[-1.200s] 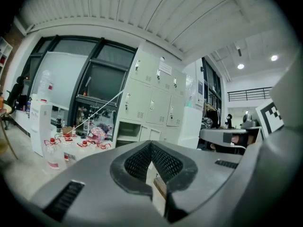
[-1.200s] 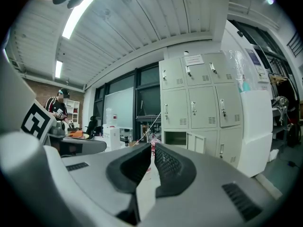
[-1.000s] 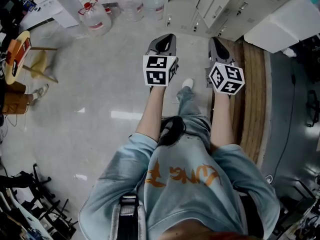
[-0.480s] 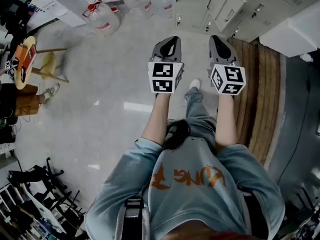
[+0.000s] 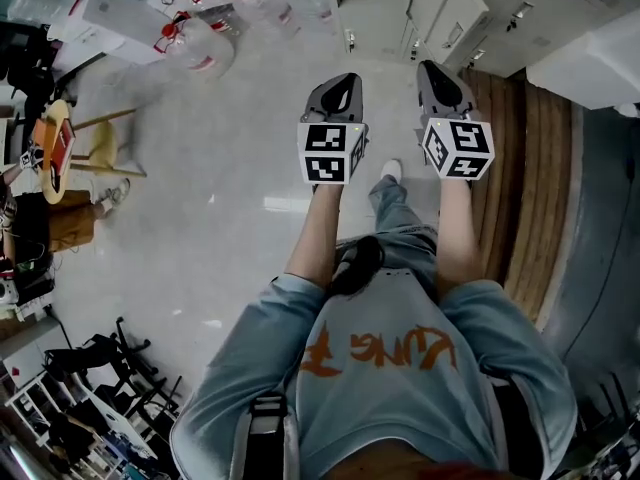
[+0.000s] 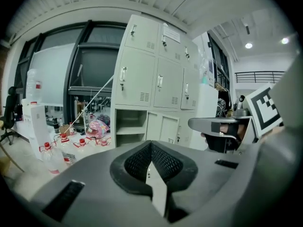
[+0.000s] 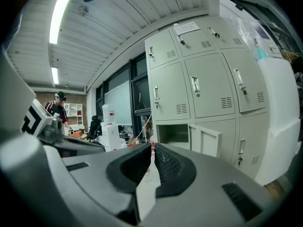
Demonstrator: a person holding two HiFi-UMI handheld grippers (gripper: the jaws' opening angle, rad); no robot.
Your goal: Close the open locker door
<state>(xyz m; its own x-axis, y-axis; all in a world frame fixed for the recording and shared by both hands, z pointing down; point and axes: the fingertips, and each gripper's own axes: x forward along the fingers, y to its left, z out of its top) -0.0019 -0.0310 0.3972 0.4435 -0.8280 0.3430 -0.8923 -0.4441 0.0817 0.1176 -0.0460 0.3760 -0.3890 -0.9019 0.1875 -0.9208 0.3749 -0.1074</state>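
Note:
A bank of pale grey lockers (image 6: 156, 79) stands ahead of me, with one bottom compartment (image 6: 130, 126) open. Its open locker door (image 6: 161, 129) swings out to the right and also shows in the right gripper view (image 7: 206, 141). In the head view the lockers (image 5: 455, 28) run along the top edge. My left gripper (image 5: 340, 76) and right gripper (image 5: 432, 68) are held out side by side, well short of the door. The left gripper's (image 6: 150, 145) jaws are shut on nothing, and the right gripper's (image 7: 152, 150) jaws are the same.
Large water bottles (image 5: 200, 43) with red caps stand on the floor left of the lockers. A wooden platform (image 5: 530, 168) runs along the right. A stool (image 5: 55, 138) and metal racks (image 5: 90, 388) sit at the left. A person (image 7: 57, 109) stands far off at the left of the right gripper view.
The lockers and bottles have slid towards the top of the head view as the person steps forward. Both grippers stay shut and side by side.

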